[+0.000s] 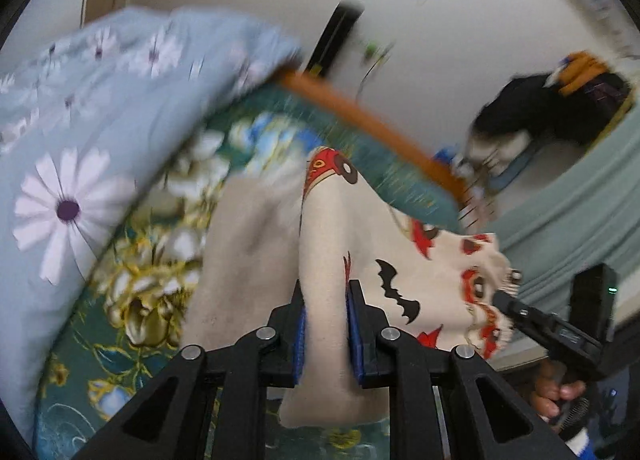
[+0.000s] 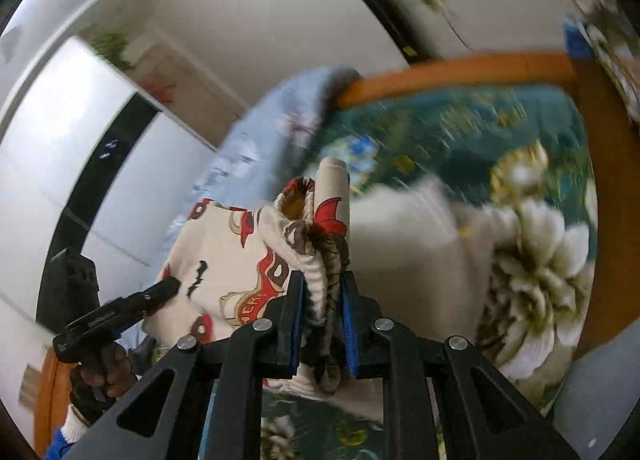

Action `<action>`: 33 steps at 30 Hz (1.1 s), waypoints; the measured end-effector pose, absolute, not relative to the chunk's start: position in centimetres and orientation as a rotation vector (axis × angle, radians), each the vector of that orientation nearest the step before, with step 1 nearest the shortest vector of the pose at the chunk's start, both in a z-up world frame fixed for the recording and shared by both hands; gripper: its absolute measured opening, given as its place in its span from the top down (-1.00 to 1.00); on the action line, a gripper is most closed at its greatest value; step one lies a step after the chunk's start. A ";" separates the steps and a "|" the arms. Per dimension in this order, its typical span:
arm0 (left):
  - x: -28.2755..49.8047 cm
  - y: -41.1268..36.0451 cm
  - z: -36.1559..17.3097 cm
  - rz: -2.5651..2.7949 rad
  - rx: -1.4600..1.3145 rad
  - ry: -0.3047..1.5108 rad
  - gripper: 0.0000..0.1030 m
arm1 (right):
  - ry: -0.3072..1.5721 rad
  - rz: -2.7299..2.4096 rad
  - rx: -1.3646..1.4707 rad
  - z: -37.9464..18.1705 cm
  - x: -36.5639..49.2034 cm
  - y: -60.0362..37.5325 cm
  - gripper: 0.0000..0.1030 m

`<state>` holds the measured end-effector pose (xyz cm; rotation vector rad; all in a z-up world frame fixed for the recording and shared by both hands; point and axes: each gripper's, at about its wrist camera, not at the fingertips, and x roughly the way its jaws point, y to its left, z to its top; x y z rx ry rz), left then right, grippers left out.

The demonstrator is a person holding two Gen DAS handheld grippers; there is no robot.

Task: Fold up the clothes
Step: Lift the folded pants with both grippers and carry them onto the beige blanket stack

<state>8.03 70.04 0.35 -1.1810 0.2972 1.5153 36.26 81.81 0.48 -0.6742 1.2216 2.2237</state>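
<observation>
A cream garment [image 1: 332, 236] with red cartoon figures and black bats hangs lifted above a bed. My left gripper [image 1: 325, 292] is shut on a plain cream fold of it. My right gripper [image 2: 322, 284] is shut on its ribbed, patterned hem [image 2: 320, 248]. The garment [image 2: 224, 244] stretches between both grippers. In the left wrist view the right gripper [image 1: 505, 296] pinches the garment's far edge at the right. In the right wrist view the left gripper [image 2: 170, 286] shows at the lower left, on the cloth.
The bed has a teal floral sheet [image 1: 132, 300] and an orange wooden frame [image 1: 372, 123]. A pale blue daisy quilt [image 1: 80, 131] is heaped at the left. Dark clothes [image 1: 552, 107] pile at the right. A white wardrobe [image 2: 60, 147] stands left in the right wrist view.
</observation>
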 end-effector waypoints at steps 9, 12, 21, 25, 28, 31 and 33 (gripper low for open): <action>8.0 68.6 1.4 1.506 -1.092 0.160 0.65 | 1.283 2.216 -0.629 -2.0 36.8 82.5 0.66; 7.3 69.4 1.8 1.526 -1.068 0.185 0.64 | 1.255 2.256 -0.582 -0.9 36.9 82.3 0.66; 5.4 66.9 0.6 1.629 -1.158 0.149 0.00 | 1.126 2.241 -0.739 -1.4 36.9 82.2 0.54; 7.1 65.4 2.3 1.631 -1.041 0.148 0.02 | 0.947 2.290 -0.713 1.1 37.2 81.3 0.54; 8.8 66.3 0.9 1.621 -1.017 0.222 0.03 | 0.887 2.357 -0.708 2.2 36.0 80.6 0.54; 10.4 67.1 -0.5 1.610 -0.993 0.294 0.04 | 0.866 2.375 -0.762 1.2 34.1 80.5 0.54; 10.2 67.6 -1.8 1.616 -1.025 0.306 0.05 | 0.919 2.332 -0.782 -0.4 33.8 81.4 0.54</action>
